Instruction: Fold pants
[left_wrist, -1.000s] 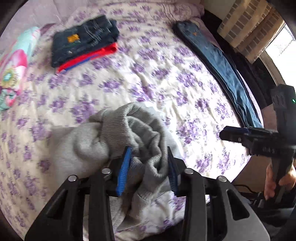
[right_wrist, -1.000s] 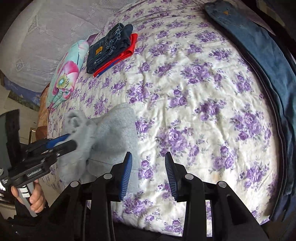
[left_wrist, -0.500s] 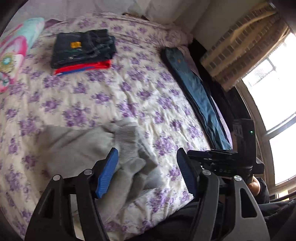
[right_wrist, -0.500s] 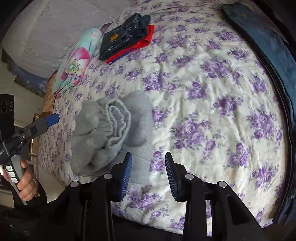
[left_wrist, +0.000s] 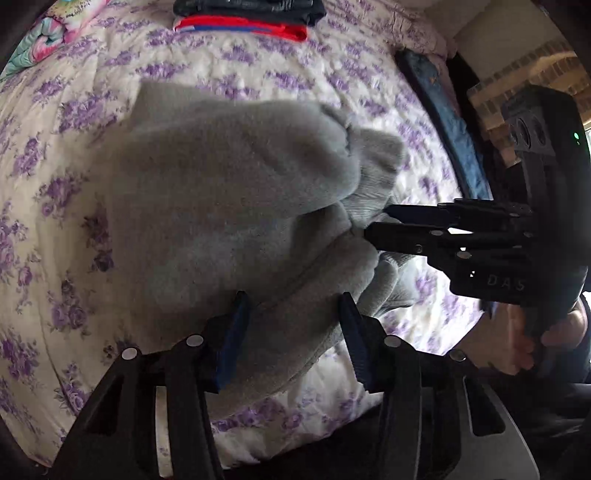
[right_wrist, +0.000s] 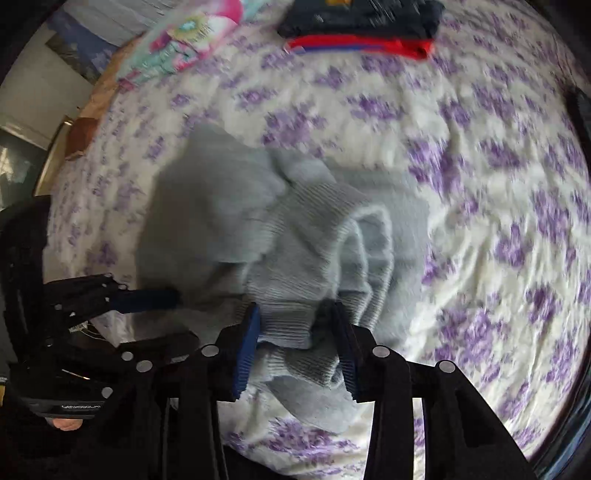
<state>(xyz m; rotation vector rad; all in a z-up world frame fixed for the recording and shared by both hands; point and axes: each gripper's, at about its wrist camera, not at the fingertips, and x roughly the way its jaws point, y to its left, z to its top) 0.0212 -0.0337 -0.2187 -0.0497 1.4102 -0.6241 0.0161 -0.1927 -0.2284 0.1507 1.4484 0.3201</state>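
Left wrist view: grey sweatpants (left_wrist: 229, 206) lie bunched at the near edge of the bed (left_wrist: 74, 155), on the purple-flowered cover. Your left gripper (left_wrist: 291, 332) has its blue pads spread wide, with thick fleece lying between them; I judge it not yet closed, though the cloth hides the contact, so treat that as uncertain. Your right gripper (left_wrist: 373, 223) comes in from the right, fingers nearly together at the ribbed edge of the cloth.

Right wrist view: the right gripper (right_wrist: 295, 332) straddles a ribbed band (right_wrist: 310, 236), probably cuff or waistband. Pads sit against both sides of the fold, so it looks like a light grip, not a full clamp. The picture is motion-blurred. The left gripper (right_wrist: 162, 298) reaches into the cloth from the left.

Why so: the garment is a heap, so you take two separate edges to pull it flat before any fold.

Far side: folded stack (right_wrist: 362, 29), dark over red. Jeans (left_wrist: 447, 122) lie along the far right edge. Floral pillow (right_wrist: 177, 44) far left.
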